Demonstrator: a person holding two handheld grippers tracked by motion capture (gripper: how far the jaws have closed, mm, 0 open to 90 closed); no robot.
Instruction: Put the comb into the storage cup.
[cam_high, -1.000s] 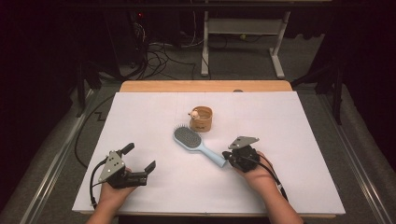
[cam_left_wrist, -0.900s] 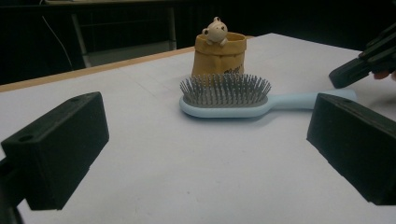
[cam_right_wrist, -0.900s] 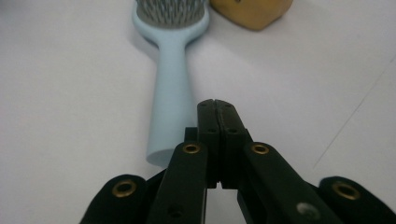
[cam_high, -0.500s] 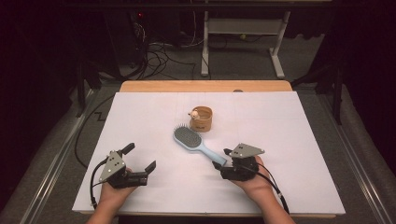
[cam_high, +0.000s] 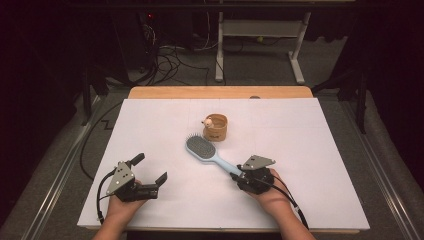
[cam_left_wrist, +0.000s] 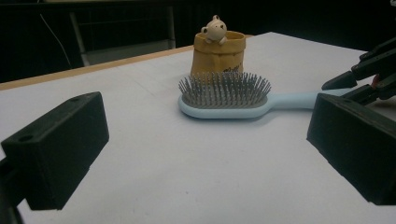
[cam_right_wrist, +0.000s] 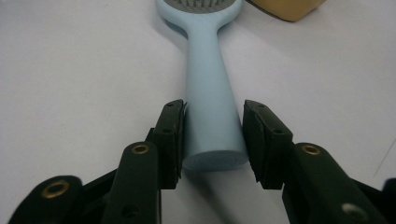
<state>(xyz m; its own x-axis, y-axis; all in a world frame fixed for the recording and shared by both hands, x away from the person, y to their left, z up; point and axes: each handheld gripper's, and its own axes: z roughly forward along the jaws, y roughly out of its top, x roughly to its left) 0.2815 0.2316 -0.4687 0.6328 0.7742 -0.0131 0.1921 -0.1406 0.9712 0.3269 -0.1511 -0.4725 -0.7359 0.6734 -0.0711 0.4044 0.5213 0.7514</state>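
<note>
Hairbrush (cam_right_wrist: 212, 116), pale blue plastic with grey bristles, lies flat on the white surface (cam_high: 310, 150), its handle end between the right gripper's (cam_right_wrist: 212, 140) black fingers (cam_right_wrist: 170, 140). They have just been closing; the left pad touches the handle, the right stands a sliver off. Just behind the brush head sits a tan paper-look cup (cam_high: 216, 127) with a small bear figure. The left gripper (cam_high: 150, 172) rests with fingers released, well apart from the brush.

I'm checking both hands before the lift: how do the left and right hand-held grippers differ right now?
The left hand-held gripper has wide-open jaws with nothing between them; the right hand-held gripper has its jaws around the hairbrush handle end and has just been closing, with a thin gap still showing on one side. The left sits apart from the brush; the right is at it. Both stay low over the white table.
</note>
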